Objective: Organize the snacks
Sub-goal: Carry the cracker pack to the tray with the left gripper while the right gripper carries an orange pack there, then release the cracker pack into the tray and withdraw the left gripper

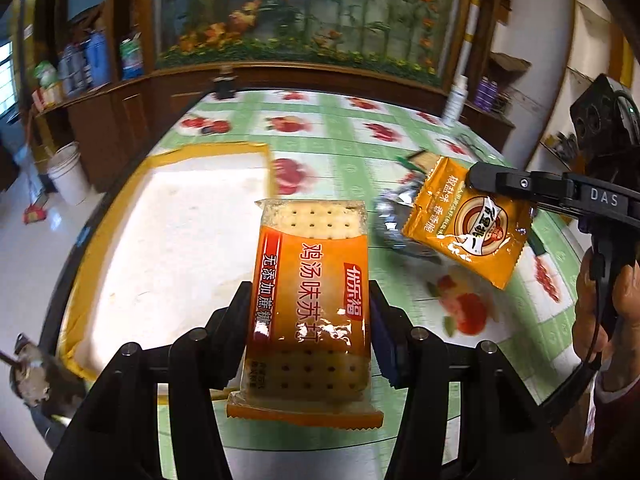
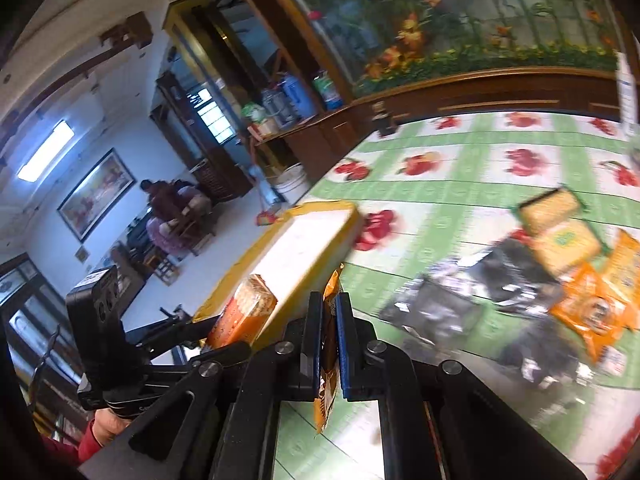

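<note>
So far the sorting looks barely begun: the yellow-rimmed tray point(image 1: 168, 216) ahead of the left jaws shows only its white floor, with no packet visible in it, while a heap of loose snacks point(image 2: 532, 280) lies on the bench point(image 1: 340, 152) ahead and to the right of the right jaws. Two packets are in the air, so I judge both are on their way to the tray, and the heap is left to do.

The left gripper point(image 1: 310, 320) has its jaws closed on the soda cracker packet point(image 1: 310, 304). They clamp it by its long edges at about mid-length; the clear end with crackers showing sticks out beyond the tips, and the crimped end hangs back toward the camera. The packet sits roughly over the tray's near right part.

The right gripper point(image 2: 330, 344) has its jaws nearly together, pinching the orange snack pouch point(image 1: 466, 228) edge-on between the blue pads. In the left wrist view the pouch hangs below the jaw tips, tilted, above the bench and to the right of the tray. The tray lies ahead and left of these jaws.
</note>
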`<state>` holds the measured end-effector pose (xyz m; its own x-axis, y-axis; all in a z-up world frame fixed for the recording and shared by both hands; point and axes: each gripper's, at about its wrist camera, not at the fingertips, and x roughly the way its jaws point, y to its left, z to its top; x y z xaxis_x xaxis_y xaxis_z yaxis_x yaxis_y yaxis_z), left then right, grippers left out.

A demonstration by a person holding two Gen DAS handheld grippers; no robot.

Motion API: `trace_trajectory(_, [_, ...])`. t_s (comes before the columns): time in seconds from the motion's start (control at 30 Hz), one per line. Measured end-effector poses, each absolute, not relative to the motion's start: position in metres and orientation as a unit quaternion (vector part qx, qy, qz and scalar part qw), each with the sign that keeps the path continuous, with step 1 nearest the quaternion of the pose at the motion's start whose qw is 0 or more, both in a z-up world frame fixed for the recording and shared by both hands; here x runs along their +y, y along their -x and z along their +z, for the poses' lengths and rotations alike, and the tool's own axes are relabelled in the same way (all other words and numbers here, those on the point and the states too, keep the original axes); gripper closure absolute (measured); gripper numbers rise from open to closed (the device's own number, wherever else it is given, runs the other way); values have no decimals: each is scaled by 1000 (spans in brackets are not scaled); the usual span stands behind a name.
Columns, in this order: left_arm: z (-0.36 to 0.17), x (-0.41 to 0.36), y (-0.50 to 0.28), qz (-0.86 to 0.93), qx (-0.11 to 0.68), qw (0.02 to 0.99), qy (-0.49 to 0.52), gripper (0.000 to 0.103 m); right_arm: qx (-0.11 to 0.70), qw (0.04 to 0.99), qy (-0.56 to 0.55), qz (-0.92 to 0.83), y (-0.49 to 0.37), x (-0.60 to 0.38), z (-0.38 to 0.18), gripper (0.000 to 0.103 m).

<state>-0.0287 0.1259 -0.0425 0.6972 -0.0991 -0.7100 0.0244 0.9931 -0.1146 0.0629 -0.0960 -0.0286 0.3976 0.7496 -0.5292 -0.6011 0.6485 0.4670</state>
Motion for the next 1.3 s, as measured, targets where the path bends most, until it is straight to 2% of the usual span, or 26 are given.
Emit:
trace_trajectory(0.27, [-63,191,27,66,401,909,88,50,382,786,-70,481,-78,25,-35,97])
trace_trajectory(0.5, [-74,213,22,89,409,900,123,50,425,748,-54,507,-94,103,-63,97])
trace_trajectory(0.53, [-74,214,23,96,408,900,121,49,430,747,-50,504,-96,109,-69,91])
trace_trajectory(0.57, [-74,214,22,109,408,899,112,44,437,749,-47,497,-97,112,-74,91])
trace_trajectory(0.6, [-73,213,23,126,407,899,98,33,442,752,-43,488,-100,114,-78,84])
trace_trajectory(0.63, [-71,211,25,142,398,902,82,27,446,758,-42,475,-102,111,-82,63])
trace_trajectory(0.67, [-68,208,28,153,387,907,69,24,448,764,-45,462,-103,105,-85,52])
trace_trajectory(0.7, [-65,206,30,162,378,910,59,24,448,772,-54,448,-104,96,-85,33])
trace_trajectory(0.73, [-62,206,31,169,371,912,53,24,448,781,-62,432,-106,85,-85,29])
trace_trajectory(0.93, [-55,198,33,175,347,921,40,24,444,799,-115,388,-112,12,-75,26])
trace_trajectory(1.3, [-44,133,19,114,345,932,11,21,410,855,-112,299,-77,-104,-66,21])
